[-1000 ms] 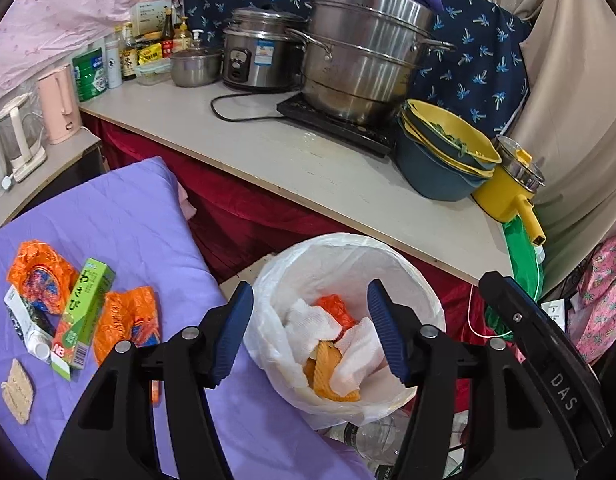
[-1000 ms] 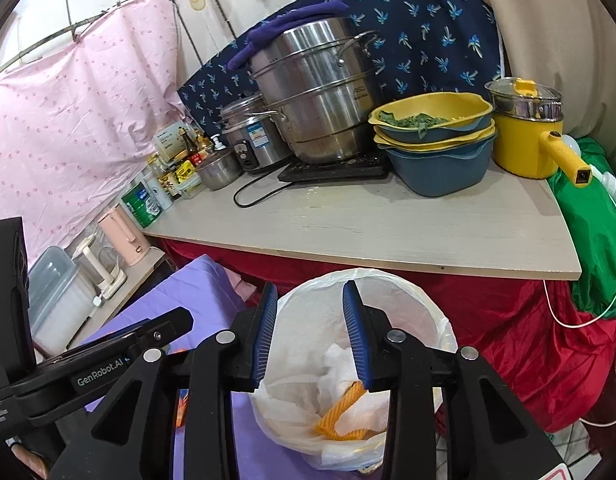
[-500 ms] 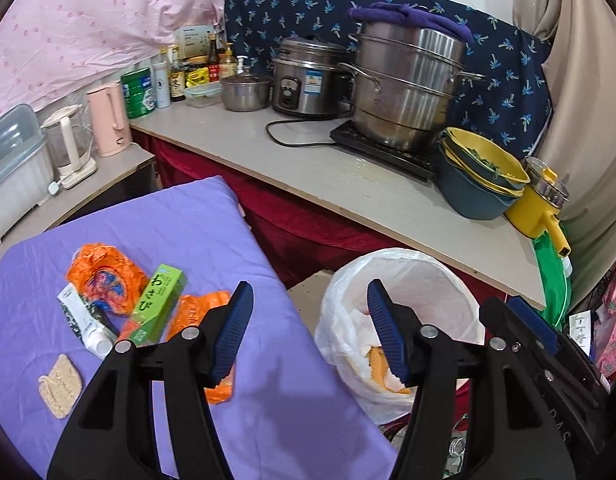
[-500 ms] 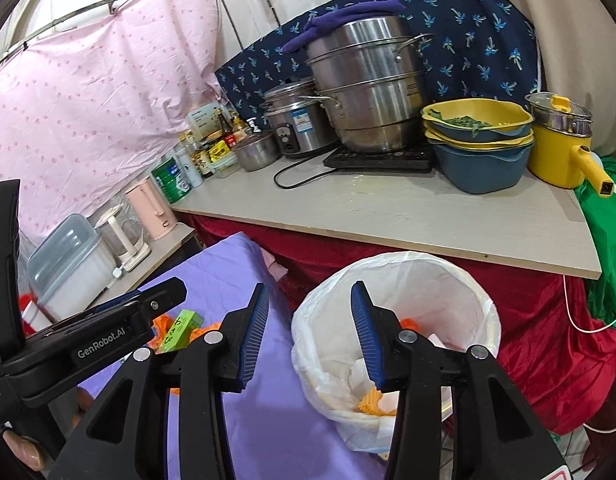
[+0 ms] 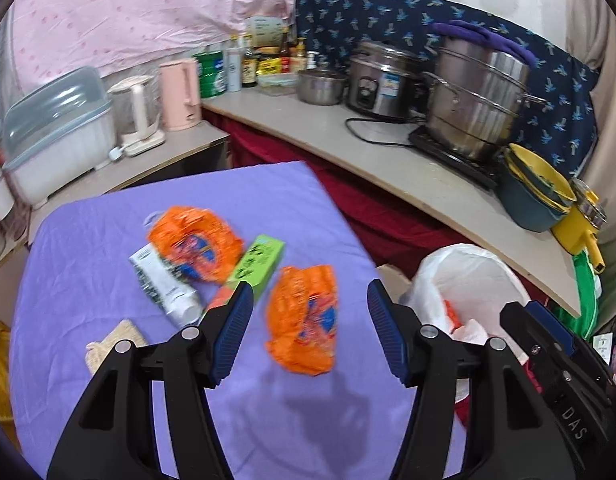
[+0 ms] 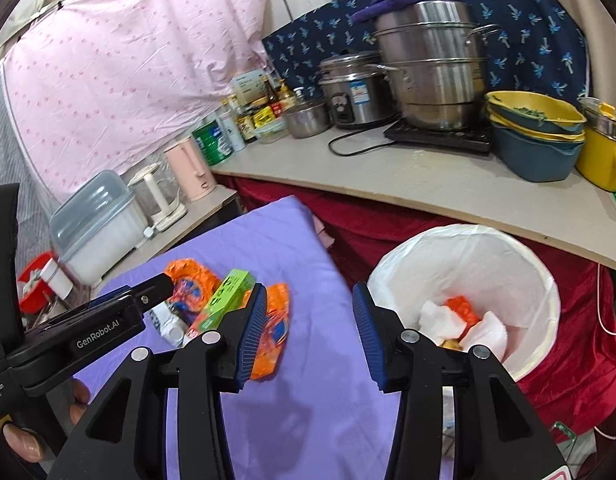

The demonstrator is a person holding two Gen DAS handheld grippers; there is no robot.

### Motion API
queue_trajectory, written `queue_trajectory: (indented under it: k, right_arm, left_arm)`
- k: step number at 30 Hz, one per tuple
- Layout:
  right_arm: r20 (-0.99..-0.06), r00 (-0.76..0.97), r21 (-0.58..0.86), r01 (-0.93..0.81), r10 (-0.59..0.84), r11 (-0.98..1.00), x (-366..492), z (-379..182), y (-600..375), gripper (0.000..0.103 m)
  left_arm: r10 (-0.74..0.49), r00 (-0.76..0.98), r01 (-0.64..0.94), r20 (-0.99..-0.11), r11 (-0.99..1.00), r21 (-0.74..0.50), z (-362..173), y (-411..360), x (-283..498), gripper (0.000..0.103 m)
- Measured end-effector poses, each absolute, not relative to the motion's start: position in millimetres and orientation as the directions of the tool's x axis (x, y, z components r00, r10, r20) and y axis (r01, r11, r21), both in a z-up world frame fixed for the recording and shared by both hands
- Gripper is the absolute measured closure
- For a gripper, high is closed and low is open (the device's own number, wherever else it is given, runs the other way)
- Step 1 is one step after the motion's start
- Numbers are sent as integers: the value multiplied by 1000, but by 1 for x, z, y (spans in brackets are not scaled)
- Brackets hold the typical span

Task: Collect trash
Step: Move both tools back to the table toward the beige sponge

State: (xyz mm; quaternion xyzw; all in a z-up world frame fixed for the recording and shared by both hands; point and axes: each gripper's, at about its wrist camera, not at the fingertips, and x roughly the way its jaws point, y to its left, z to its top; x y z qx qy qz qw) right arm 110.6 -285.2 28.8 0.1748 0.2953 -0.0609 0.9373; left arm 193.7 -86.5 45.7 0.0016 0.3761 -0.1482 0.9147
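Bin (image 6: pixel 528 264), lower right, holds tissues and wrapper scraps. Left on purple cloth (image 5: pixel 108 240): 2 orange wrappers (image 5: pixel 304 316), green box (image 5: pixel 258 264), tube (image 5: pixel 164 284). Left gripper (image 5: pixel 310 330) and right gripper (image 6: pixel 306 330) both part-open, empty.

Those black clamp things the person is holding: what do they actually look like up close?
Each is a black plastic tool with two angular fingers, joined by silver rivets and tipped with ribbed blue pads. The left gripper bears white lettering "GenRobot.AI" on its side, seen from the right wrist view. The right gripper shows the letters "DAS" on its body. No cables or sleeves are visible.
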Motion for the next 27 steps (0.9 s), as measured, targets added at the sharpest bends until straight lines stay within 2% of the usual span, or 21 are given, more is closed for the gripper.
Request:
queue_trajectory:
  k: [19, 24, 27]
  right_arm:
    - [-648, 758, 245, 109, 79, 963, 138, -7, -192, 59]
    - [-671, 736, 244, 103, 91, 964, 145, -20, -179, 59]
    - [-685, 723, 234, 103, 89, 967, 149, -26, -175, 59]
  left_arm:
    - [-74, 622, 1, -779, 996, -94, -23, 77, 193, 44]
    - [-41, 600, -54, -799, 994, -91, -43, 111, 193, 34]
    - [-38, 580, -84, -814, 991, -106, -55, 126, 196, 33]
